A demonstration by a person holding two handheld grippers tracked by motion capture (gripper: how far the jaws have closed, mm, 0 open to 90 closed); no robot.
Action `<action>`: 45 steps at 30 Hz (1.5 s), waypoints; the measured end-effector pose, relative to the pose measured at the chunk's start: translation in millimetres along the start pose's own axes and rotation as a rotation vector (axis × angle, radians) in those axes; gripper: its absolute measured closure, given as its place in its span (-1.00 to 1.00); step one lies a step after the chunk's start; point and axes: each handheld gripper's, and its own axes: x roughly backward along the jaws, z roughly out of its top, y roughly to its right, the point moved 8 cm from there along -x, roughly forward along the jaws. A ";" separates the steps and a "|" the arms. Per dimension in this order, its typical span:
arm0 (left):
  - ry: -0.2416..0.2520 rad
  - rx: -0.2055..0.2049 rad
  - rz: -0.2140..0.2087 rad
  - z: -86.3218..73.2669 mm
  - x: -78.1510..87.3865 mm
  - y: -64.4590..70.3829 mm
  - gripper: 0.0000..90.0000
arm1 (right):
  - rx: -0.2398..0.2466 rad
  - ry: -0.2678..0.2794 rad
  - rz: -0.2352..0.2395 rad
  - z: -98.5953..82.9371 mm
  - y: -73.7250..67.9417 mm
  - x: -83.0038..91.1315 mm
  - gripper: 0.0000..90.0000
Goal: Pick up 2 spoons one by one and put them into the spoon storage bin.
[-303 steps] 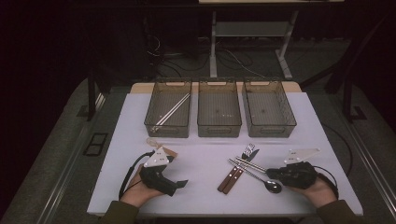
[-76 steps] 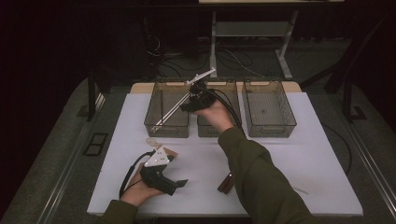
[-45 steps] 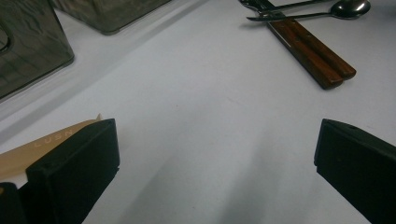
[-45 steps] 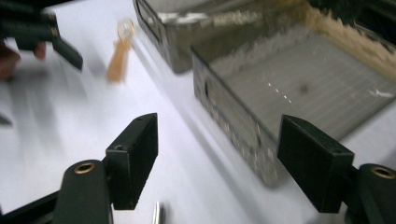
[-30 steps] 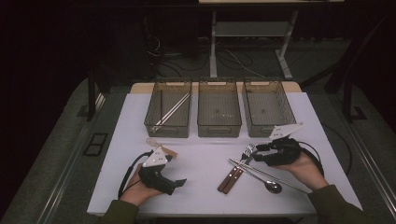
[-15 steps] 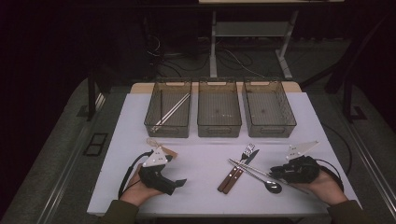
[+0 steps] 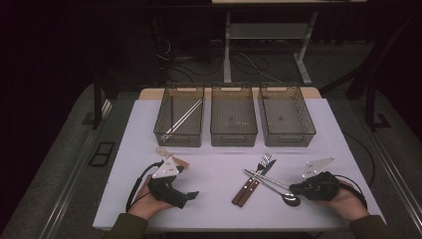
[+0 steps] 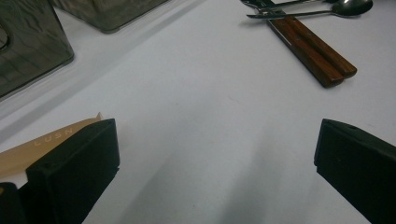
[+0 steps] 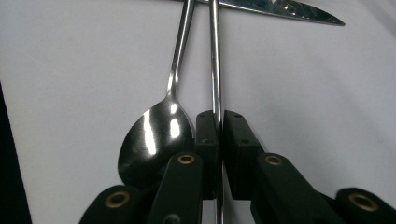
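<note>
Right gripper (image 9: pixel 215 122) is pinched tight on a thin metal rod (image 9: pixel 214 60), probably a chopstick, lying just right of the spoon (image 9: pixel 156 135) near the table's (image 7: pixel 219 172) near-right edge. Left gripper (image 7: pixel 191 195) rests near-left, jaws spread wide, holding nothing.

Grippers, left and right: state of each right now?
Left gripper: open, jaws wide apart, holding nothing.
Right gripper: shut on a thin metal rod beside the spoon.
</note>
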 end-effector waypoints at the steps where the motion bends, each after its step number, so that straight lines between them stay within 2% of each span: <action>1: 0.000 -0.001 0.000 0.0 0.0 0.1 -1.00 | 0.000 0.003 0.003 -0.1 0.1 0.0 0.89; 6: 0.002 0.000 0.000 0.5 0.4 0.4 -1.00 | -0.009 0.019 0.027 -0.4 2.3 0.5 0.90; 8: 0.003 0.000 -0.001 0.6 0.2 0.3 -1.00 | -0.012 0.024 0.021 0.9 3.4 0.7 0.90; 18: 0.000 -0.002 -0.002 0.4 -0.3 0.5 -1.00 | -0.038 0.084 0.043 16.1 5.8 10.5 0.90; 25: -0.002 0.000 0.001 0.1 -0.6 0.2 -1.00 | -0.042 0.151 0.037 35.5 11.4 20.0 0.90; 28: 0.000 0.000 0.001 0.3 -0.3 0.4 -1.00 | -0.062 0.177 0.045 43.1 13.2 21.2 0.90; 33: 0.000 0.000 0.001 0.3 -0.3 0.5 -1.00 | -0.066 0.199 0.039 59.5 13.1 20.4 0.90; 45: 0.005 0.007 -0.001 0.6 0.1 0.1 -1.00 | -0.072 0.253 0.019 111.1 12.6 10.7 0.90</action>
